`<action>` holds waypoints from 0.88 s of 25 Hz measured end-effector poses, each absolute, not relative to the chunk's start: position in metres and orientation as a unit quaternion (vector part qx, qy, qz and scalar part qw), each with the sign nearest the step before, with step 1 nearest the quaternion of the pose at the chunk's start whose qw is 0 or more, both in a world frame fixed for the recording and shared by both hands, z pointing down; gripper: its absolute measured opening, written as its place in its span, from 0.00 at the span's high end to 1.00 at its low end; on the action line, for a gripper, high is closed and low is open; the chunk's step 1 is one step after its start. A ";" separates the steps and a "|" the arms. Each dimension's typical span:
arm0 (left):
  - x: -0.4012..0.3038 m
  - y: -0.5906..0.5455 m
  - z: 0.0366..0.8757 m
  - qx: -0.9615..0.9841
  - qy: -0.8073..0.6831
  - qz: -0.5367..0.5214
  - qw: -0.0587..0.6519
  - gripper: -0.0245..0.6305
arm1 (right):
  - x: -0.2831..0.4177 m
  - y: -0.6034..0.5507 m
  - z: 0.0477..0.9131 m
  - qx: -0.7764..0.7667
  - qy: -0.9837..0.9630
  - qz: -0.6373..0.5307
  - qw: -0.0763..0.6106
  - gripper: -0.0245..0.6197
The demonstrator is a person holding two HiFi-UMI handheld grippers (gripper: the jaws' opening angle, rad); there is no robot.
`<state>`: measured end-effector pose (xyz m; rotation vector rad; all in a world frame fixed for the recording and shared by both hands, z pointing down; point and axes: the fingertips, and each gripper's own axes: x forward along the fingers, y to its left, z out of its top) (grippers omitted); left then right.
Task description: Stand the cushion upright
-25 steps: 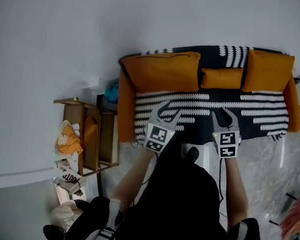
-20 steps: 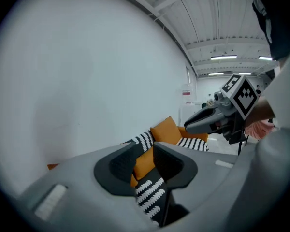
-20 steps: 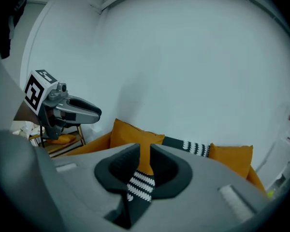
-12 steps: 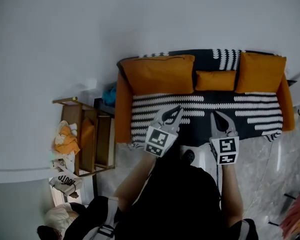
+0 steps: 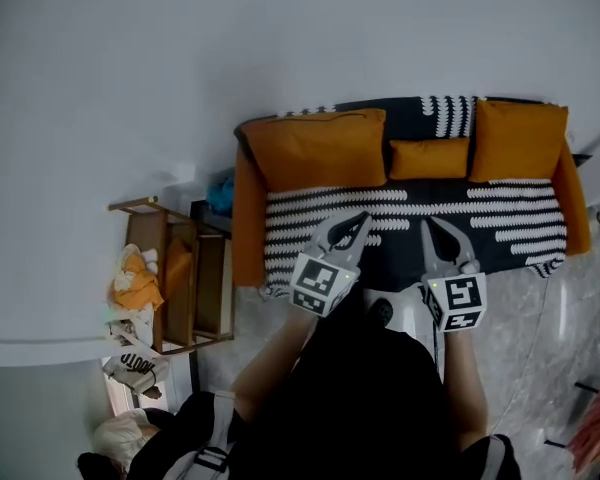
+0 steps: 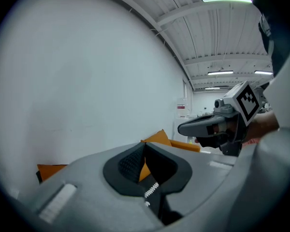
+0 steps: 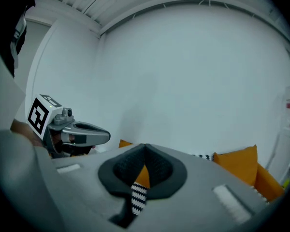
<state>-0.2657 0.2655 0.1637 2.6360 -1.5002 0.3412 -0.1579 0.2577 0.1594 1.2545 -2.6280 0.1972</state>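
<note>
Three orange cushions lean upright against the back of the striped sofa (image 5: pixel 520 218): a large cushion (image 5: pixel 325 148) at the left, a small cushion (image 5: pixel 429 158) in the middle, and a third cushion (image 5: pixel 517 141) at the right. My left gripper (image 5: pixel 361 218) hovers over the seat's front edge, shut and holding nothing. A little to its right, my right gripper (image 5: pixel 427 223) is also shut and holds nothing. In the left gripper view the left gripper (image 6: pixel 145 144) points at an orange cushion (image 6: pixel 158 137). The right gripper (image 7: pixel 145 147) points at the wall above the sofa.
A wooden side table (image 5: pixel 202 273) with orange cloth and clutter stands left of the sofa, with a blue thing (image 5: pixel 223 186) behind it. A white wall rises behind the sofa. Grey marble floor (image 5: pixel 570 318) lies at the right. A person's dark clothing fills the lower middle.
Both grippers went from open to shut with nothing between the jaws. Both lifted a little over the seat's front edge.
</note>
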 end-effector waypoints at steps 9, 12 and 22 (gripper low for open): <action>-0.254 0.271 0.152 0.868 -0.483 0.104 0.040 0.95 | -0.165 0.265 0.155 0.413 -0.902 0.079 0.100 0.96; -0.255 0.272 0.151 0.868 -0.483 0.102 0.043 0.95 | -0.167 0.266 0.154 0.411 -0.903 0.079 0.098 0.96; -0.257 0.275 0.153 0.867 -0.485 0.102 0.046 0.95 | -0.168 0.271 0.153 0.408 -0.904 0.079 0.098 0.96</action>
